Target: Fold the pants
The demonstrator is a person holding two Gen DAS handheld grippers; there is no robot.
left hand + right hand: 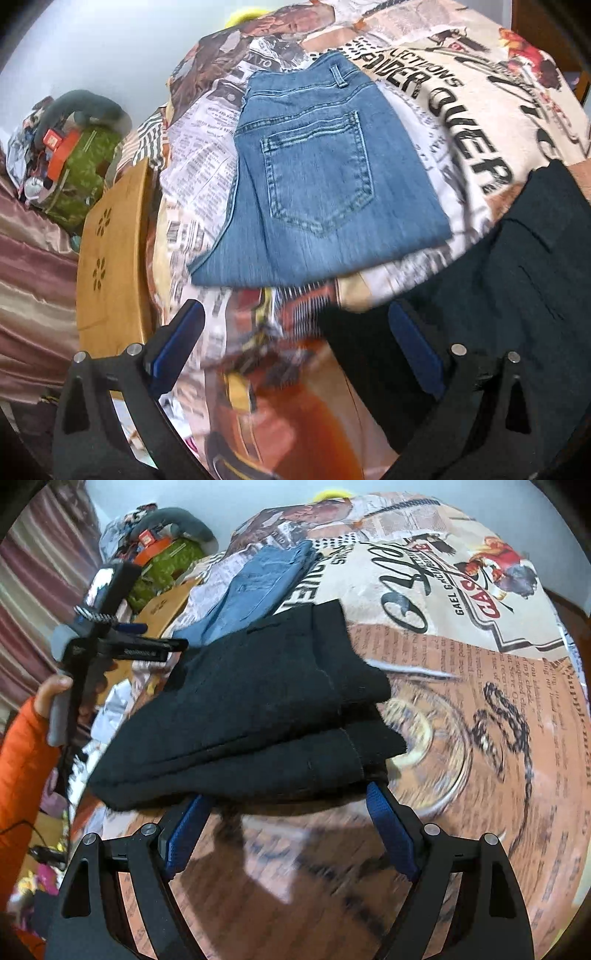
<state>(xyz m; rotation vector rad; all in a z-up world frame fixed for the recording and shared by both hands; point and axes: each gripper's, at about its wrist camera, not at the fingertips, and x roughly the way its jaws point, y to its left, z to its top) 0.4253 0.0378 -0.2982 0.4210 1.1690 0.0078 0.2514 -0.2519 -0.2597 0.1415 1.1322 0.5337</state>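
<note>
Folded blue jeans (314, 184) lie on the printed bedsheet, back pocket up; they also show far off in the right wrist view (258, 579). Folded black pants (255, 716) lie nearer, in several layers; their edge shows at the right of the left wrist view (517, 266). My left gripper (295, 325) is open and empty, hovering above the sheet just short of the jeans. My right gripper (288, 801) is open, its fingertips at the near edge of the black pants. The left gripper also appears from outside in the right wrist view (122, 642), held by a hand in an orange sleeve.
A printed newspaper-pattern bedsheet (461, 709) covers the bed. A wooden bed table (110, 251) stands at the left. A pile of clutter with a green bag (81, 170) lies beyond it. Striped curtains (29, 280) hang at the far left.
</note>
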